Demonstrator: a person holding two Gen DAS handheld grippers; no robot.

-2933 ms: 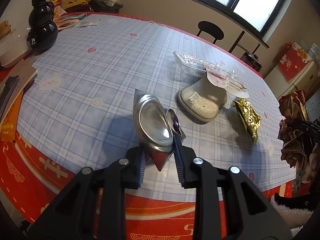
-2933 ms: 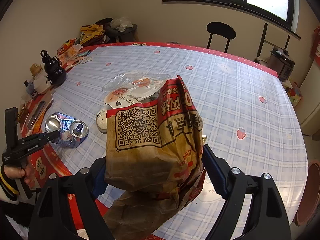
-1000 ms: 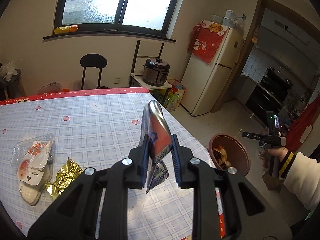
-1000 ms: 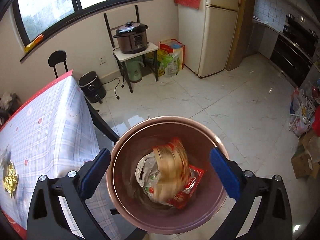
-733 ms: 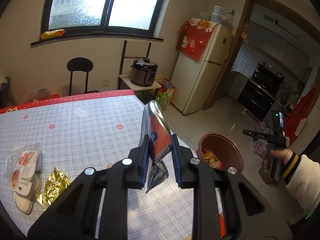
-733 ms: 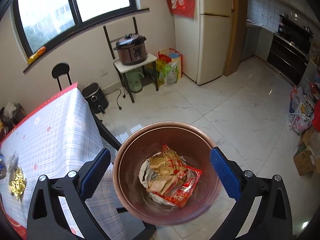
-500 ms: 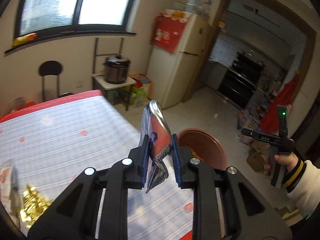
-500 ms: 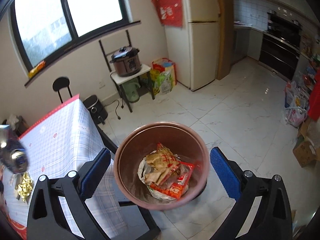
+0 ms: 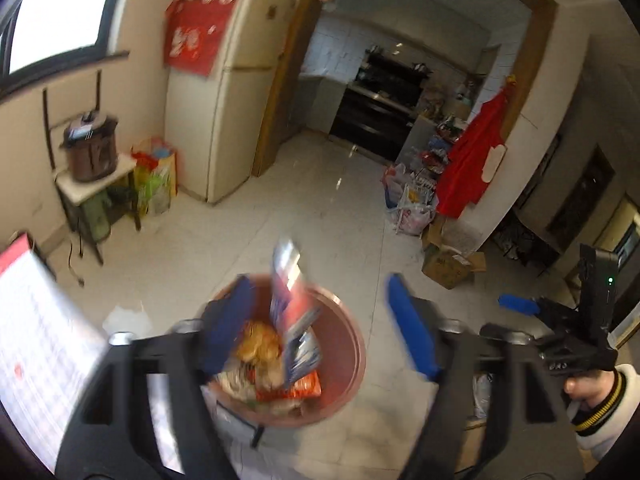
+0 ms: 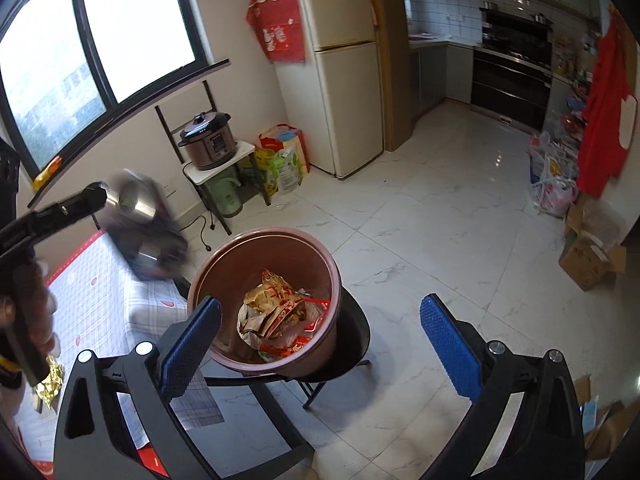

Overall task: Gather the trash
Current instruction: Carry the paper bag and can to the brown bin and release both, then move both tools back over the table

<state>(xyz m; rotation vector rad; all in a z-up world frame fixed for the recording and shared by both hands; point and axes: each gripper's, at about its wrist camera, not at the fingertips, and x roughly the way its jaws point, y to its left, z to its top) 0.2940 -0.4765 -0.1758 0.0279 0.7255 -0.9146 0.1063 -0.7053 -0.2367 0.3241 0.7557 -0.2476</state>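
Released, crushed cans [image 9: 294,320] drop over bin [image 9: 352,364].

My finger pads [image 10: 451,347] are blue plastic with a fine knurled texture; my gripper bodies are matt black plastic with bright metal screws. The crushed cans [image 10: 141,224] show shiny bare metal ends. The trash bin [image 10: 328,276] is smooth brownish-pink plastic holding crumpled paper bag [image 10: 269,305] and glossy red wrapper. The floor [image 10: 440,224] is polished pale tile, reflective. The refrigerator [image 10: 340,64] has smooth cream enamel.
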